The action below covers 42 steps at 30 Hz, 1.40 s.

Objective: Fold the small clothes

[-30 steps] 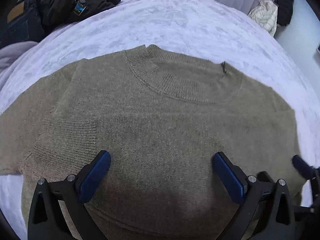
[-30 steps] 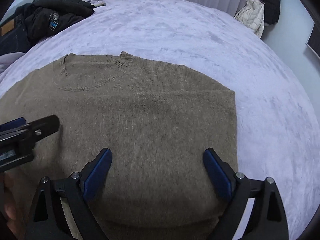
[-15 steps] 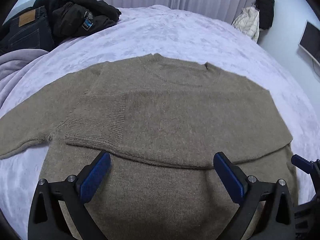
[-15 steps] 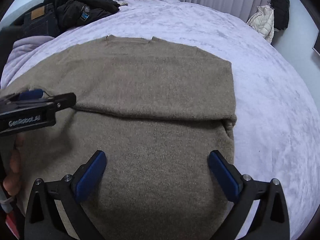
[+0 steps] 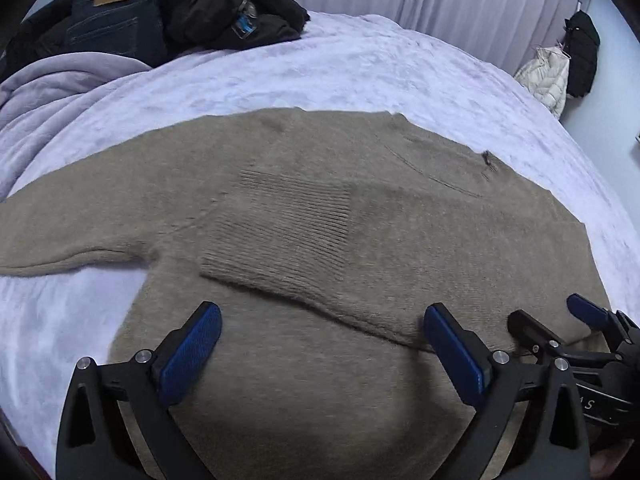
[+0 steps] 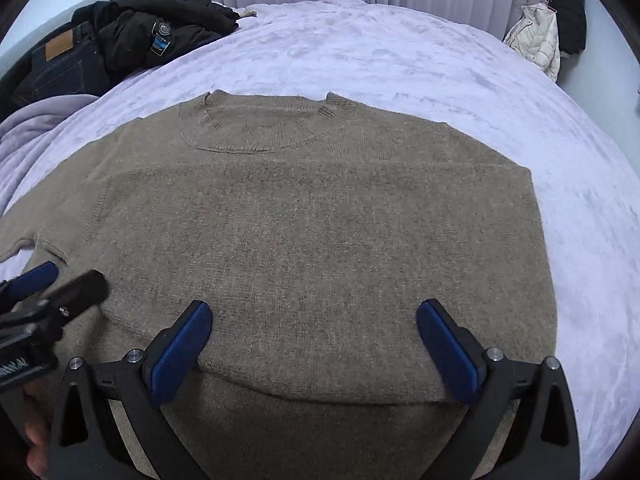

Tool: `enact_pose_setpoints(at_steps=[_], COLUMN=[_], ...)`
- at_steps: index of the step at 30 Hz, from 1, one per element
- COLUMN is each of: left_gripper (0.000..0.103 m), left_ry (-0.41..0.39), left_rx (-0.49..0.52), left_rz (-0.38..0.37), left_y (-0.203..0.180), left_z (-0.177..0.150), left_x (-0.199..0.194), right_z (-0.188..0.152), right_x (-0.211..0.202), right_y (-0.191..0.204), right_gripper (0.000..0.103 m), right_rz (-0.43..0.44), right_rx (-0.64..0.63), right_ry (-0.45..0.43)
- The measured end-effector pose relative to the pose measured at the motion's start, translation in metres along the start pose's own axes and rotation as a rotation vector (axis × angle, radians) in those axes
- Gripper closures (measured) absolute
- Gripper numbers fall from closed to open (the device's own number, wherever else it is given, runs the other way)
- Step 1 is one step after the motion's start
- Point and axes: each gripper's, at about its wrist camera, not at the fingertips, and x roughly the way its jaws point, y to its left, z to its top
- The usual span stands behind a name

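Note:
A khaki knit sweater [image 5: 400,232] lies flat on the lavender bed cover, collar at the far side; it also shows in the right wrist view [image 6: 320,240]. One sleeve is folded across the body, its ribbed cuff [image 5: 288,224] on the chest. The other sleeve [image 5: 72,236] stretches out to the left. My left gripper [image 5: 320,344] is open and empty above the lower body of the sweater. My right gripper [image 6: 316,340] is open and empty above the folded sleeve's near edge; it shows at the right in the left wrist view [image 5: 560,332].
Dark jeans [image 5: 112,20] and a black jacket [image 5: 224,8] are piled at the bed's far left, beside a bunched lavender blanket [image 5: 52,84]. A white puffer jacket [image 6: 536,36] and a black garment [image 6: 568,4] hang at the far right wall. Curtains are behind the bed.
Both grippers have pulled back toward the near edge and then shifted slightly. They stayed open and empty. The sweater has not visibly moved.

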Motion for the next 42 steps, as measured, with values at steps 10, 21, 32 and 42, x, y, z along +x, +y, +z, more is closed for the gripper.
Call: enact_pose_setpoints(at_steps=[10, 21, 32, 42], left_gripper=[0.001, 0.001, 0.096, 0.096], left_ry=[-0.054, -0.174, -0.227, -0.319], left_rx=[-0.331, -0.848, -0.832, -0.686], left_rz=[0.112, -0.088, -0.212, -0.052], left_y=[0.163, 0.413, 0.440, 0.425], left_z=[0.013, -0.009, 0.007, 0.009], left_x=[-0.031, -0.028, -0.020, -0.074], right_z=[0.031, 0.021, 0.030, 0.090], right_x=[0.018, 0.022, 0.001, 0.009], right_y=[0.053, 0.070, 0.071, 0.173], right_gripper=[0.000, 0.001, 0.000, 0.000], right_rz=[-0.070, -0.041, -0.047, -0.005], right_rx=[-0.026, -0.013, 0.026, -0.156], right_ry=[0.051, -0.023, -0.018, -0.030])
